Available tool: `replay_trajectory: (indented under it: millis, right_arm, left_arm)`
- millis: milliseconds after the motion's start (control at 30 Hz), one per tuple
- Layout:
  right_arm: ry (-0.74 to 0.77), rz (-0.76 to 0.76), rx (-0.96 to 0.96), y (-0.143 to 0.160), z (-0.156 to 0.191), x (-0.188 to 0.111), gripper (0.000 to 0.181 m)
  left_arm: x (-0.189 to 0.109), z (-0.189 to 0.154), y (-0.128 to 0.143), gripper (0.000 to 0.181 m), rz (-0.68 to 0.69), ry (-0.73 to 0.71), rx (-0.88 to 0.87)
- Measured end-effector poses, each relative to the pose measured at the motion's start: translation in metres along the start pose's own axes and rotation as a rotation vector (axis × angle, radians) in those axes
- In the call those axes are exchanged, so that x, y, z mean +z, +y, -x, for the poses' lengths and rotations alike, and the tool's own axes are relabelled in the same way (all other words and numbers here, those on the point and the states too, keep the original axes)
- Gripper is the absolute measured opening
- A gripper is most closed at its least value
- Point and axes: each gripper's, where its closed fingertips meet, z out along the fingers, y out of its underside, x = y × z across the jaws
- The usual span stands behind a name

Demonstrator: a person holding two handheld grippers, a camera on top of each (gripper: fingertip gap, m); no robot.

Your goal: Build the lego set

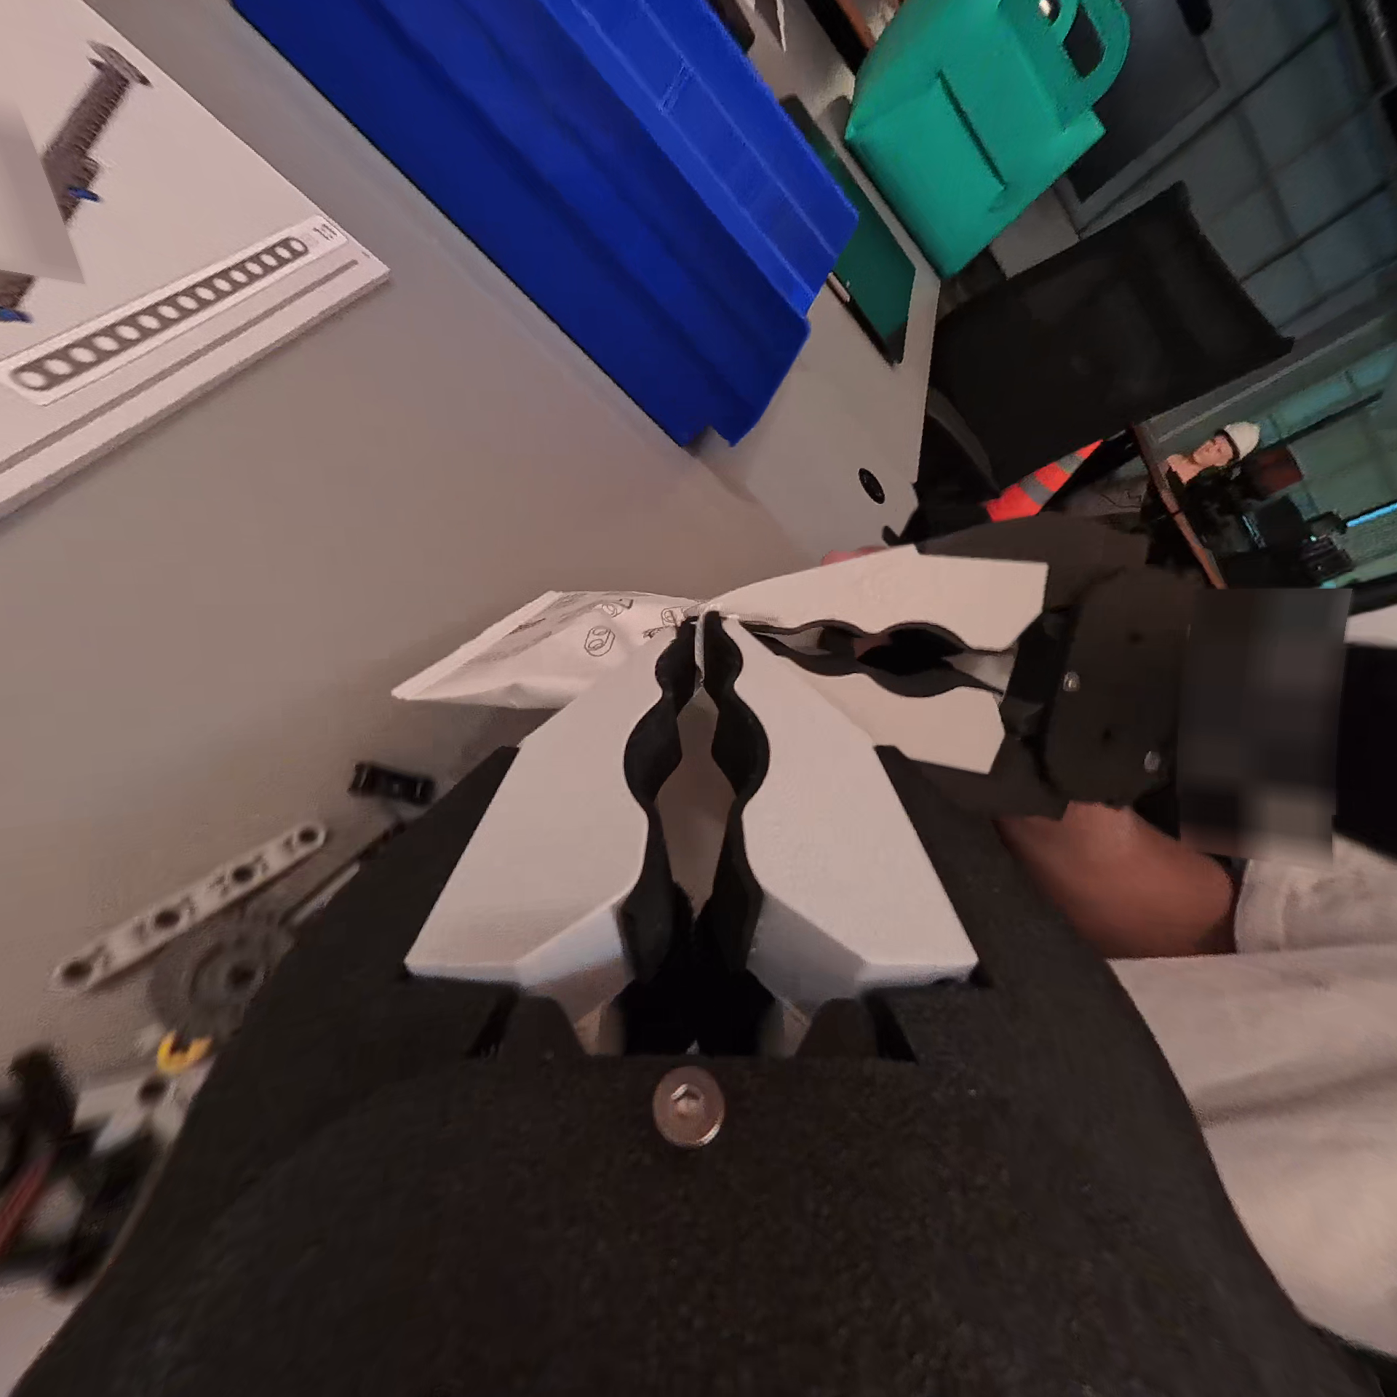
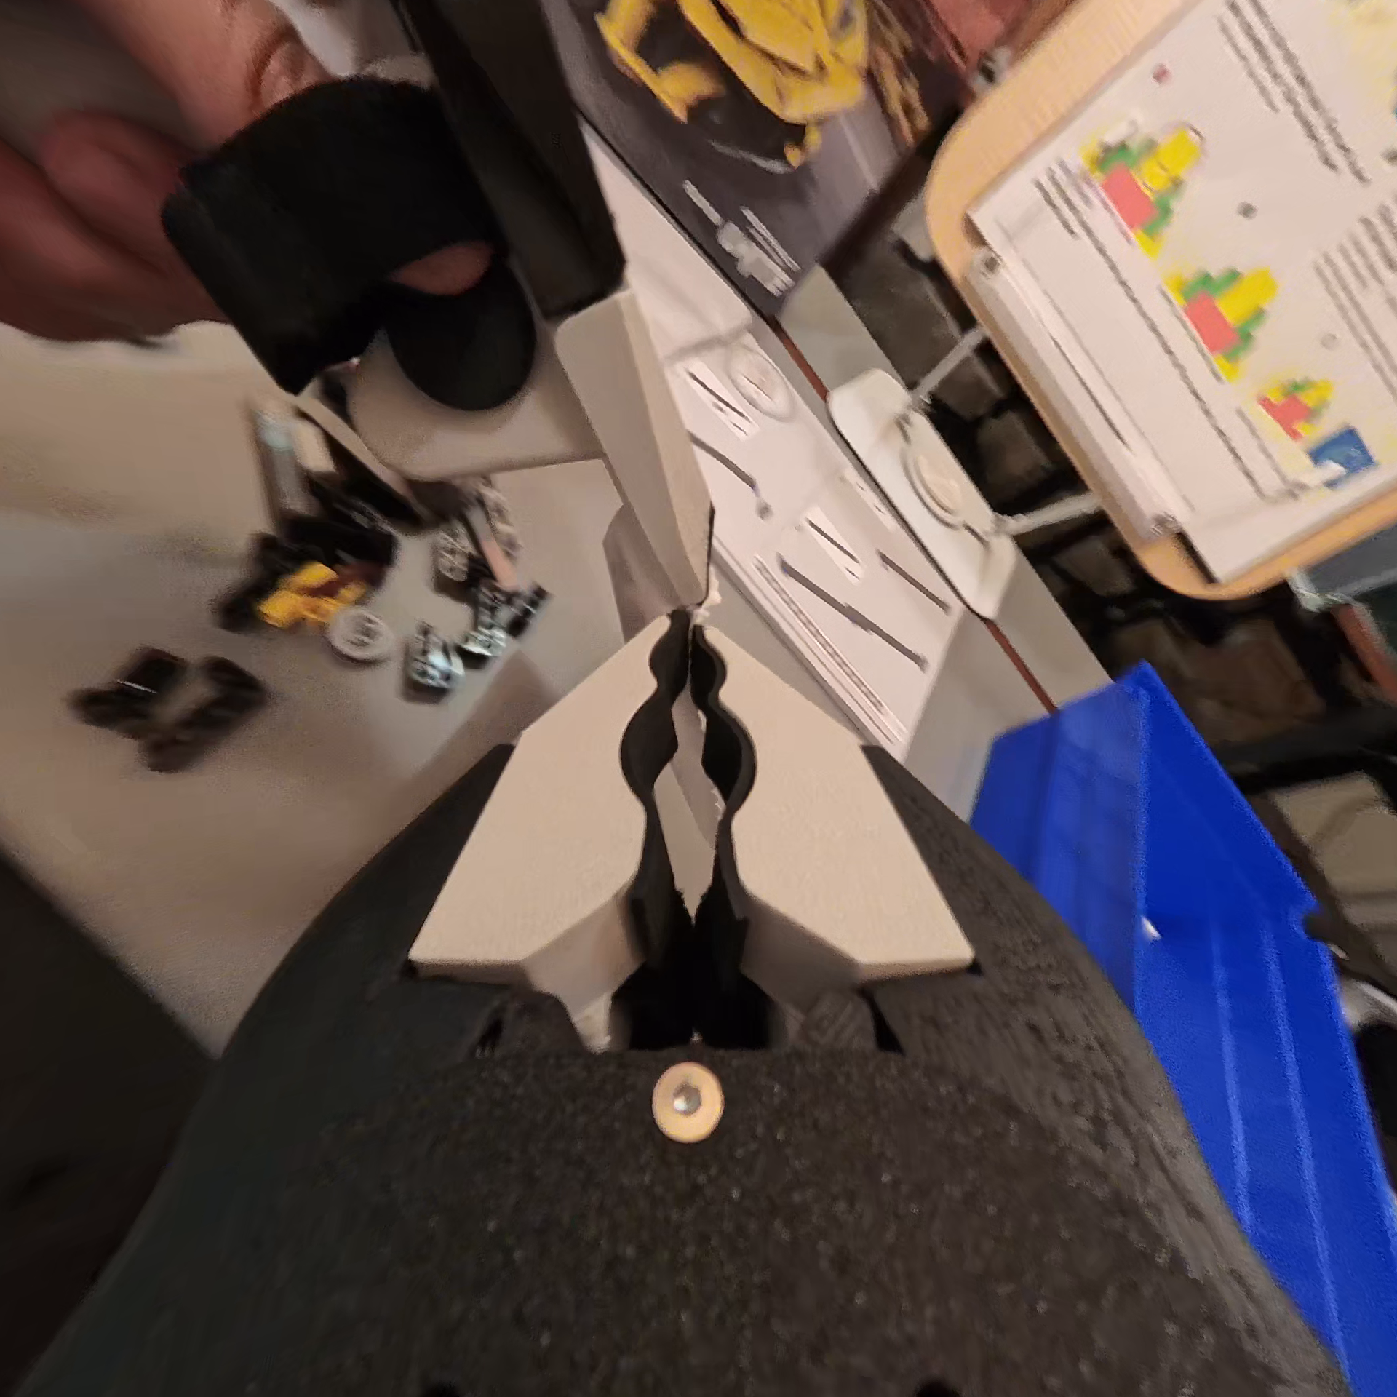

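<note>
A white paper parts bag with printed drawings hangs in the air above the grey table. My left gripper is shut on the bag's top edge. My right gripper comes in from the right and is shut on the same edge, tip to tip with the left one. In the right wrist view my right gripper pinches a scrap of the white bag, and the left gripper comes down from above, held by a hand. Most of the bag is hidden in that view.
Loose Lego parts lie on the table: a grey beam, a gear, and a blurred pile. The instruction booklet lies open. A blue bin, a green bin, the set's box and a board with a coloured sheet stand around. The grippers are tip to tip, or close to it.
</note>
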Motion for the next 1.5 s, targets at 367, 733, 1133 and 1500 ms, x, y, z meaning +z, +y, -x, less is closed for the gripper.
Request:
replay_trajectory:
  millis: [367,733,1133,1500]
  right_arm:
    - [0.235,0.100,0.003,0.059,-0.020,-0.001,0.000]
    - [0.174,-0.002,0.082,0.046,-0.018,-0.004,0.000]
    - [0.164,0.020,0.105,0.048,-0.008,-0.010,0.000]
    - [0.179,0.045,0.139,0.058,-0.012,-0.017,0.000]
  left_arm:
    - [0.063,0.012,0.002,0.000,0.022,0.038,-0.081]
    - [0.055,0.033,-0.018,0.000,-0.002,-0.029,-0.033]
    - [0.059,0.054,-0.018,0.000,0.015,-0.056,-0.084]
    - [0.043,0.049,-0.035,0.000,-0.013,-0.119,0.109]
